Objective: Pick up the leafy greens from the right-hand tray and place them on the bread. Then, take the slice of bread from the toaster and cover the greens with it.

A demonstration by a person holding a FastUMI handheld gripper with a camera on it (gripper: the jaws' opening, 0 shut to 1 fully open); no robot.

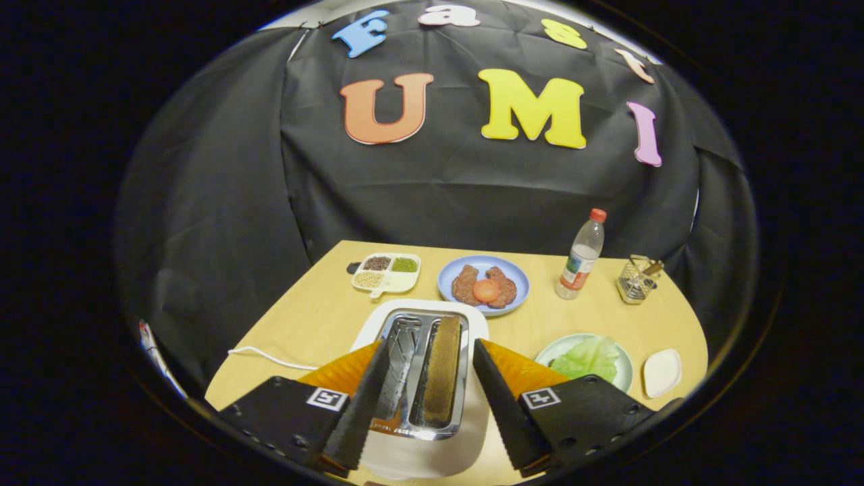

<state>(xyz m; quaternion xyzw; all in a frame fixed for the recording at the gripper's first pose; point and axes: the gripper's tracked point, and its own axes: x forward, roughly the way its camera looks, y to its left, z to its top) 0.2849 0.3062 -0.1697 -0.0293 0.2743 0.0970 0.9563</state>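
While the gripper [428, 378] hangs wide apart over the toaster [422, 378], holding nothing, the leafy greens [588, 358] sit on their right-hand tray [624, 371], so I'd guess it's just lining up.

We find no words or numbers that we can read. Each half of the gripper [431, 345] carries a small square black-and-white marker [327, 398], and its fingers stand apart over the toaster [472, 320]. The bottle [582, 260] wears a label too small to read.
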